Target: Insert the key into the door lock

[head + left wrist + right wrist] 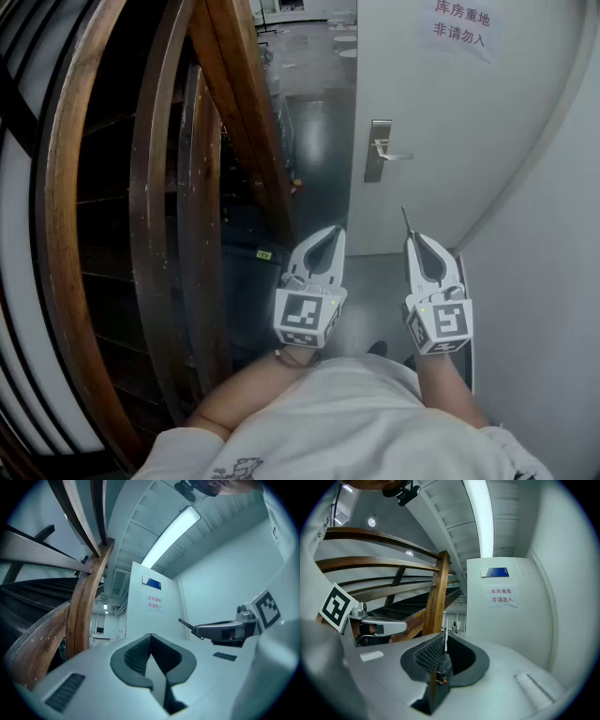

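Observation:
A white door [441, 122] stands ahead, slightly ajar, with a metal lock plate and lever handle [379, 150] at its left edge. My right gripper [413, 240] is shut on a thin key [405, 221] whose blade sticks out past the tips toward the door. In the right gripper view the key [446, 631] stands upright between the closed jaws [444, 641], well short of the door [506, 620]. My left gripper [332, 232] hangs beside it, shut with nothing held [151, 635]. The lock plate does not show in either gripper view.
A curved wooden stair railing [159, 187] fills the left side. A paper sign with red print [461, 26] hangs high on the door. A white wall [553, 281] closes in on the right. Through the gap left of the door lies a grey floor [314, 122].

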### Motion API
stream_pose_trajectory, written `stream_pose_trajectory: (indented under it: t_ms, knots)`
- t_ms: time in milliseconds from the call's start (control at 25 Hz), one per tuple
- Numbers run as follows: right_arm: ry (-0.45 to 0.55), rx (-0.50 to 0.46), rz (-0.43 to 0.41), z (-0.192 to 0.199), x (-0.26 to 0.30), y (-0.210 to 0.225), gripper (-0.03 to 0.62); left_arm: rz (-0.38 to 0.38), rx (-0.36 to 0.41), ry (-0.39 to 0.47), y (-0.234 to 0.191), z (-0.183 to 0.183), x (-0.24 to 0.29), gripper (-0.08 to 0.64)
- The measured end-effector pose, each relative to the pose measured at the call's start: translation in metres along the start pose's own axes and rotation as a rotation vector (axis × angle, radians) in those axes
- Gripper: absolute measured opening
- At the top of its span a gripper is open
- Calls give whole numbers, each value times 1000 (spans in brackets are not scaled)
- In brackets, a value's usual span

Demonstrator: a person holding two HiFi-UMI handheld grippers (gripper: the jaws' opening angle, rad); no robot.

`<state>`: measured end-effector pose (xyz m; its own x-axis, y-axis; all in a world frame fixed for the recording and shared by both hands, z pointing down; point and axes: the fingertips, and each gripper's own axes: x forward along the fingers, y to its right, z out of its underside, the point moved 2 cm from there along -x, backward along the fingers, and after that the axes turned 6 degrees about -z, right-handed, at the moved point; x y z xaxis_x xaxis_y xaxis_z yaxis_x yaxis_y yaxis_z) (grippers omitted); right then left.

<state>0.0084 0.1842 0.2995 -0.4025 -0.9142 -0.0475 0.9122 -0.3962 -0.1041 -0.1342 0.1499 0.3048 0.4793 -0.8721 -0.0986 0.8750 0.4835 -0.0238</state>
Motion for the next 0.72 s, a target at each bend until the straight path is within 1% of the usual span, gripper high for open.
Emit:
stream_pose_trajectory:
  t_ms: [280, 400, 720]
  knots:
    - [-17, 16, 1, 7, 0, 1, 26, -2, -6, -4, 0, 2, 1, 6]
    - [-22, 28, 3, 10, 0, 1, 26, -9, -9, 7, -1, 2, -1, 6]
    - [-19, 72, -10, 17, 7, 7, 26, -11, -48, 0, -4, 14, 9, 8]
